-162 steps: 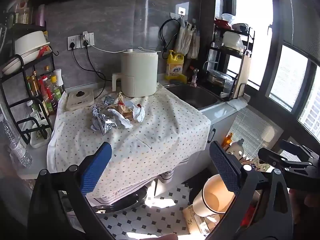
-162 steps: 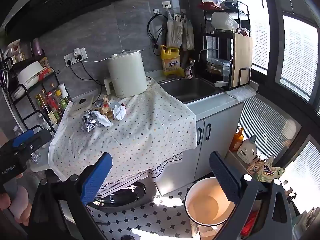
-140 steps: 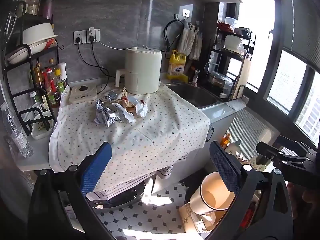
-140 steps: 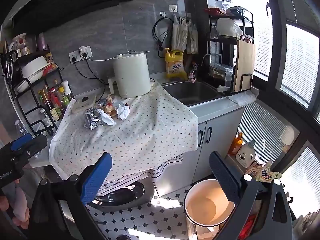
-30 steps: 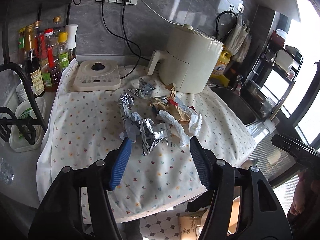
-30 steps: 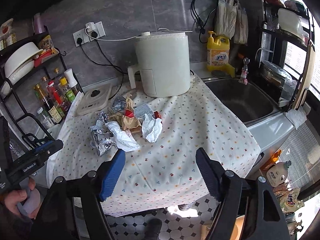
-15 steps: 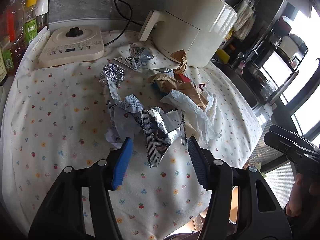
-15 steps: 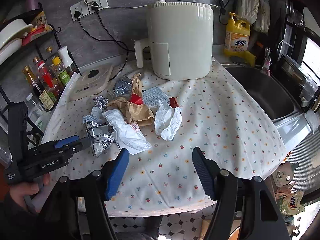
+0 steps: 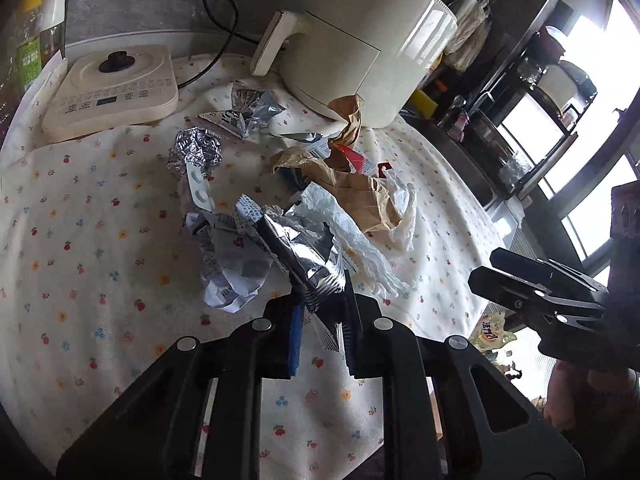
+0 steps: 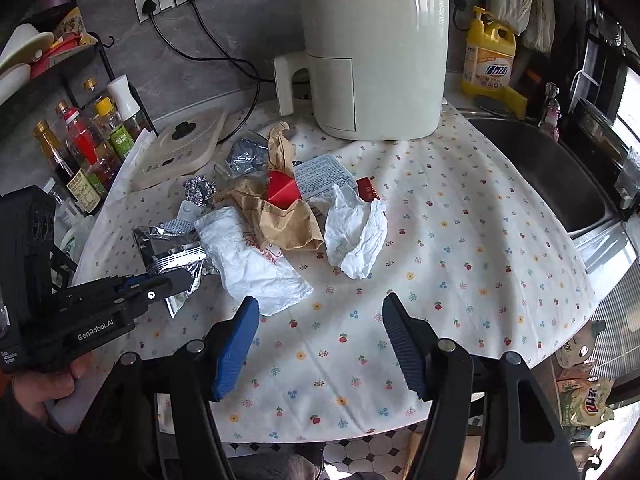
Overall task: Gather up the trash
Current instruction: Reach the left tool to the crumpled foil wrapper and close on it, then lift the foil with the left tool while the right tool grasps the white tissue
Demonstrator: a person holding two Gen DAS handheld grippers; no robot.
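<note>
Presently the counter wears a flower-print cloth [image 10: 460,248], with grey wall tile behind and a steel sink [image 10: 544,168] to the right. Litter lies mid-cloth before a cream air fryer [image 10: 376,52] — brown paper bag [image 10: 288,220], white tissue [image 10: 356,232], foil ball [image 10: 199,190]. The left gripper [image 9: 320,312] has just closed, its jaws narrow on the silver foil wrapper [image 9: 304,248]. The right gripper [image 10: 320,320] hovers over bare cloth — jaws wide, nothing between them.

Two close wrist fisheyes, angled down, sharing the trash pile [image 9: 304,208] from opposite sides.
</note>
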